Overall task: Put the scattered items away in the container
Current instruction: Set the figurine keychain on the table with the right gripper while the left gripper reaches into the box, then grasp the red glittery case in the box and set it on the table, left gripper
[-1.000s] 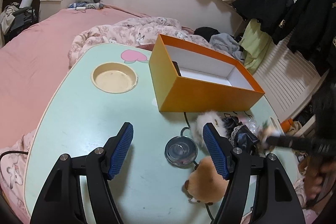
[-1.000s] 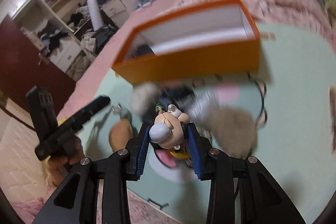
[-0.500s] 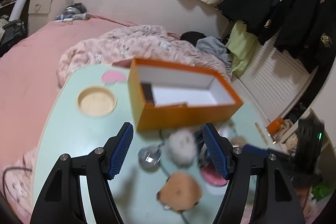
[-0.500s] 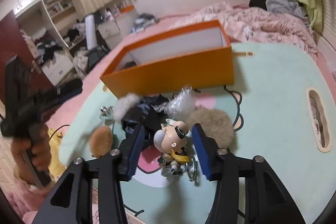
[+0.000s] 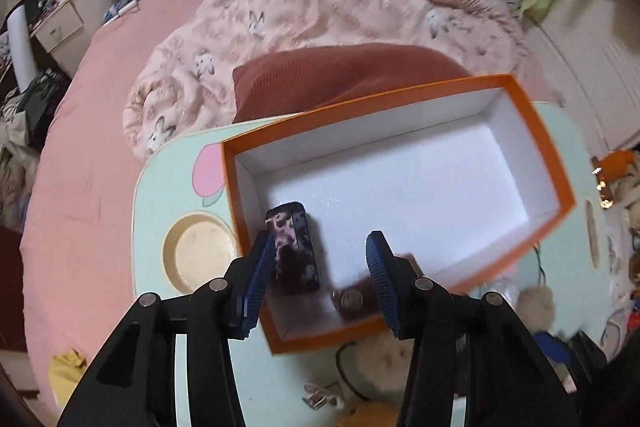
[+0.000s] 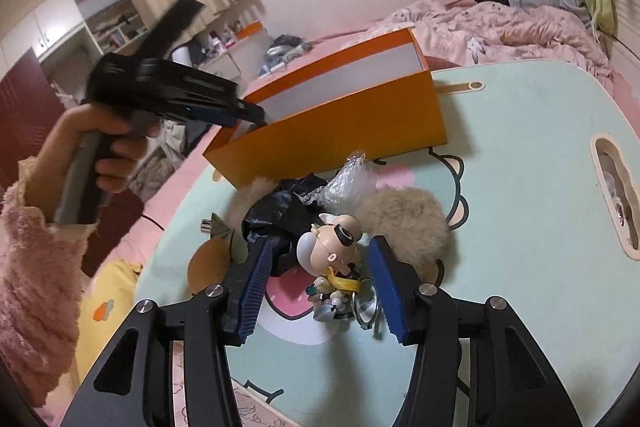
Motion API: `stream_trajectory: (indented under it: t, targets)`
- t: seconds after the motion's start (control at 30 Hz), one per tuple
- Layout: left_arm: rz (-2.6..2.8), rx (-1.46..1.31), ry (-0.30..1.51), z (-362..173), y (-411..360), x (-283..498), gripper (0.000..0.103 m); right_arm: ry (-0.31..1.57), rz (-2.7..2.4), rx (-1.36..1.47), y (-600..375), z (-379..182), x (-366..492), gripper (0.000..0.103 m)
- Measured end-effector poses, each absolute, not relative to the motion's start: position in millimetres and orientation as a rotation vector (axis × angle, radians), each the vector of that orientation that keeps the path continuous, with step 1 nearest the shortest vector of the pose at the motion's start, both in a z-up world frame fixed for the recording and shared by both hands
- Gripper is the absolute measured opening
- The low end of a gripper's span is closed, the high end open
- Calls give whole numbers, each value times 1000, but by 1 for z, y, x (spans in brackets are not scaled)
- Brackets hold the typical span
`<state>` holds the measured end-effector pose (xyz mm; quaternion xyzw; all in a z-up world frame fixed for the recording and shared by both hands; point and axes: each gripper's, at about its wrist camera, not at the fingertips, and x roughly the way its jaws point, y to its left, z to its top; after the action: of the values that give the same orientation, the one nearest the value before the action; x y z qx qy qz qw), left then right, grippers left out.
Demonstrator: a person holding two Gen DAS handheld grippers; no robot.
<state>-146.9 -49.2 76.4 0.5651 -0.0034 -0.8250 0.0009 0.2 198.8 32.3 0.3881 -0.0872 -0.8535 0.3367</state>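
Orange box (image 5: 552,163): open-topped, white inside, upright on table. Holds dark mottled block (image 5: 294,247) and small round metal piece (image 5: 351,301) at one end. Loose in a heap just beside box: cartoon figurine keychain (image 6: 332,247), tan fur pompom (image 6: 404,223), black fabric (image 6: 276,215), crumpled clear wrap (image 6: 352,179).

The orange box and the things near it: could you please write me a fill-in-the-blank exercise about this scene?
1. The inside of the orange box is ____ in colour.
2. The dark patterned case lies ____ the box.
3. The cartoon figure keychain sits between the open pads of the ____ gripper.
4. The beige furry pompom lies on the ____ table.

Missing words: white; inside; right; green
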Motion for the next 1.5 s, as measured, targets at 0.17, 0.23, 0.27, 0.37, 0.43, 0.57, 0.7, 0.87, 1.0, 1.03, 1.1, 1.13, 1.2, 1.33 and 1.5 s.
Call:
stream_trajectory:
  t: [0.17, 0.23, 0.27, 0.37, 0.43, 0.57, 0.7, 0.87, 1.0, 1.03, 1.1, 1.13, 1.2, 1.33, 1.5]
  targets:
    - [-2513, 1747, -89, 65, -42, -153, 49, -273, -2191, 998, 203, 32, 0, 50]
    - [-2476, 1724, -133, 62, -39, -152, 49, -288, -2186, 987, 205, 33, 1, 50]
    - [-2462, 1718, -157, 61, -37, -152, 49, -295, -2181, 982, 206, 34, 2, 50]
    - [-2393, 1736, -233, 51, -31, -156, 49, -313, -2171, 976, 209, 33, 2, 51]
    - [-2368, 1736, -238, 49, -30, -158, 49, -331, -2166, 974, 211, 33, 1, 51]
    - [-2395, 1746, -167, 51, -32, -161, 49, -355, -2161, 965, 215, 33, 1, 51]
    - [-2541, 1809, -19, 61, -32, -153, 49, -374, -2150, 970, 216, 33, 2, 52]
    - [-2530, 1682, -113, 70, -34, -152, 49, -376, -2153, 966, 216, 34, 4, 52]
    - [-2460, 1865, -122, 49, -29, -157, 51, -380, -2151, 973, 217, 34, 4, 52]
    - [-2442, 1890, -134, 43, -26, -158, 51, -382, -2150, 975, 217, 33, 3, 52]
    - [-2411, 1906, -169, 33, -25, -160, 47, -385, -2151, 977, 217, 33, 3, 52]
    - [-2410, 1881, -203, 31, -24, -161, 45, -385, -2151, 978, 218, 33, 4, 52]
    - [-2445, 1842, -262, 32, -21, -161, 35, -387, -2153, 978, 218, 33, 4, 52]
    - [-2556, 1819, -142, 41, -28, -157, 29, -389, -2151, 987, 218, 31, 4, 52]
    - [-2808, 1567, -3, 95, -34, -123, 29, -346, -2169, 1024, 213, 29, 3, 52]
